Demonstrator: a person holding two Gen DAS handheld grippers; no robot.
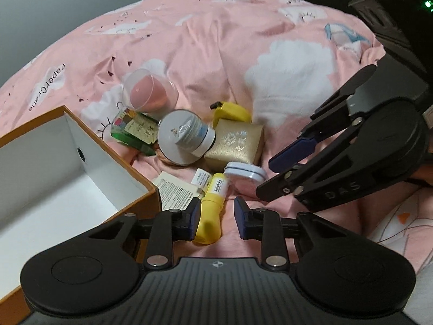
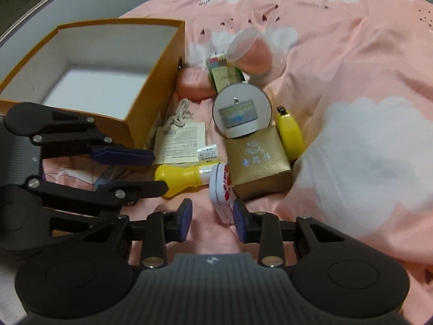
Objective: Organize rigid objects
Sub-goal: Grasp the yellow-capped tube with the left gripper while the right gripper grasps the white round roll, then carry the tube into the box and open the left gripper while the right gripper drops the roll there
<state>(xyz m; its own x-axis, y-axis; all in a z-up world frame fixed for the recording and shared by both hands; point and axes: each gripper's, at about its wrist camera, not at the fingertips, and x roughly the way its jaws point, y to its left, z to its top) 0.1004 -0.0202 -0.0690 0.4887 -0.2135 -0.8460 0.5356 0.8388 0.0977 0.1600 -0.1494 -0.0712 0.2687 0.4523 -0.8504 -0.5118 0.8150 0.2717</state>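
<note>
A pile of small objects lies on the pink bedspread: a yellow bottle (image 1: 209, 211) (image 2: 180, 176), a small white tin (image 1: 245, 174) (image 2: 220, 192), a gold box (image 1: 235, 145) (image 2: 258, 162), a round white jar (image 1: 186, 135) (image 2: 240, 113), a green box (image 1: 132, 131), a clear cup with a pink sponge (image 1: 147, 93) (image 2: 254, 52) and a yellow tape measure (image 1: 230, 111) (image 2: 289, 132). My left gripper (image 1: 217, 218) is open, its left pad beside the yellow bottle. My right gripper (image 2: 212, 218) is open around the white tin's near end.
An orange cardboard box with a white inside (image 1: 113, 162) (image 2: 151, 81) stands open left of the pile. A paper tag with string (image 2: 181, 138) and a pink case (image 2: 193, 84) lie beside it. Rumpled bedding rises to the right.
</note>
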